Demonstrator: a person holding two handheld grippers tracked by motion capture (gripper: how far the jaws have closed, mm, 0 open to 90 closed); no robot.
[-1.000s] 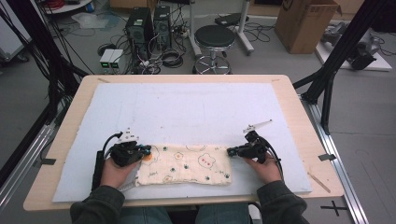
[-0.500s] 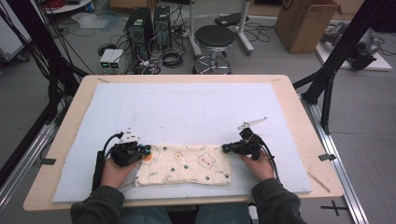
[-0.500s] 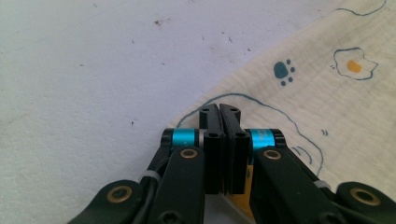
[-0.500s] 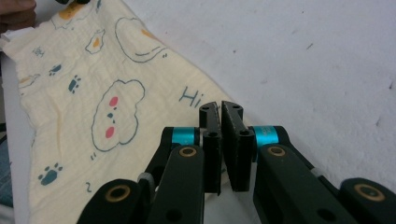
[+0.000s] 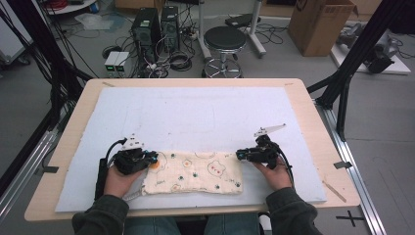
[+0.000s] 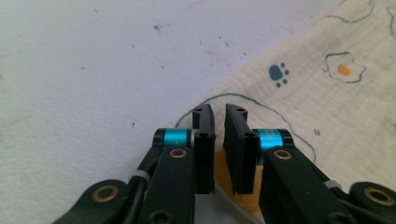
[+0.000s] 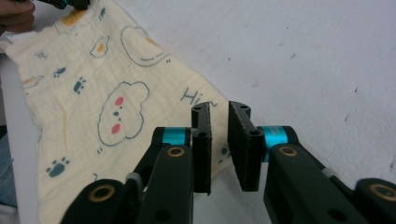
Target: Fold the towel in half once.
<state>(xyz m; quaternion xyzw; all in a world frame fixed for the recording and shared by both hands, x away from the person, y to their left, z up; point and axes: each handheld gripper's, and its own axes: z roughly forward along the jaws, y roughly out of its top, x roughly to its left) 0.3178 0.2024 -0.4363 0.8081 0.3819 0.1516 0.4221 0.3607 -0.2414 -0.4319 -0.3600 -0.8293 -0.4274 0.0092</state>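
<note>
A cream cloth printed with bears, eggs and paw marks lies folded into a long strip near the front of the white mat. My left gripper rests at the strip's left end. Its jaws have just been opening and stand a narrow gap apart over the cloth's corner, pressing on nothing; in its own view the left gripper points along the cloth's edge. My right gripper lies at the right end. Its jaws have also just been opening. The right gripper hovers over the corner of the cloth, which lies loose.
The mat covers most of the wooden table. Behind the table are a black stool, computer towers with cables, and a cardboard box. Black frame legs stand at both sides.
The right gripper has edged a little to the left at the cloth's right end. The left hand and the cloth lie as before.
</note>
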